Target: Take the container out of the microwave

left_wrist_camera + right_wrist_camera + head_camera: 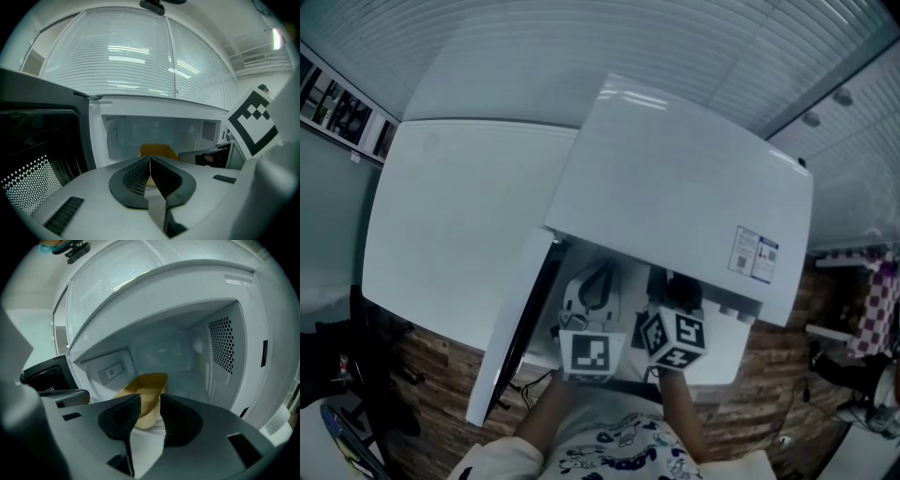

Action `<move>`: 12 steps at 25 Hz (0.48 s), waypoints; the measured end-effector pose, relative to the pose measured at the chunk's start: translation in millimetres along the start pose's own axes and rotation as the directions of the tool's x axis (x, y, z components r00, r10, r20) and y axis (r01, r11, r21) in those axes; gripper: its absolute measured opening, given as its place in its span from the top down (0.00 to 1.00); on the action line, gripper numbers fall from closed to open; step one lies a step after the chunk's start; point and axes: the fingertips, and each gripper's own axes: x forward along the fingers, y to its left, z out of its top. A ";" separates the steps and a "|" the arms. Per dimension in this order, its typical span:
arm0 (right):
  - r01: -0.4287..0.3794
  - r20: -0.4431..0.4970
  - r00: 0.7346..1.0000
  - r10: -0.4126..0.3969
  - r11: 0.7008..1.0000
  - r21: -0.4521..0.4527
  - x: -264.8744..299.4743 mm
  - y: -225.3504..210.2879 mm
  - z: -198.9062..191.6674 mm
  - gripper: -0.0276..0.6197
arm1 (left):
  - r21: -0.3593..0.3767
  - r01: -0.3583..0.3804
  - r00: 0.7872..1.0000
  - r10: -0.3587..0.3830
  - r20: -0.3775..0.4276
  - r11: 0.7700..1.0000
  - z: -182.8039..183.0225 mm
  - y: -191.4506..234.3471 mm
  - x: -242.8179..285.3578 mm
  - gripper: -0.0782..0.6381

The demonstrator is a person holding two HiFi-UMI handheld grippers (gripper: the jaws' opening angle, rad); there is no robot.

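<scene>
Currently the right gripper (150, 401) has its two jaws spread wide and unclenched. The near end of the yellow rectangular open-topped container (146, 385) shows in the gap between them; I cannot tell whether either pad touches it. Left gripper (150, 161): jaws pressed together, nothing between them, held in front of the opening. The container sits on the cavity floor of the white box-shaped microwave oven (675, 187), whose dark-windowed door (37, 154) stands swung open at left. Count: one container, one microwave, two grippers.

Overhead and close views of microwave (694, 178)
</scene>
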 end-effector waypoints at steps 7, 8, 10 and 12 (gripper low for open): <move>0.035 -0.032 0.999 -0.034 0.999 0.021 10.8 -4.6 -4.7 0.77 | 0.000 -0.001 1.000 0.000 -0.003 1.000 -1.0 2.1 3.0 0.83; 0.037 -0.036 0.999 -0.036 0.999 0.020 11.6 -5.0 -5.7 0.77 | 0.000 0.000 1.000 0.000 -0.006 1.000 -1.5 2.3 3.3 0.83; 0.043 -0.040 0.998 -0.043 0.999 0.020 12.7 -6.1 -6.8 0.77 | -0.001 0.002 1.000 -0.002 -0.010 1.000 -2.4 2.4 3.9 0.83; 0.047 -0.043 0.998 -0.046 0.999 0.021 14.1 -6.8 -6.9 0.77 | -0.001 0.003 1.000 -0.003 -0.011 1.000 -2.7 2.8 4.6 0.83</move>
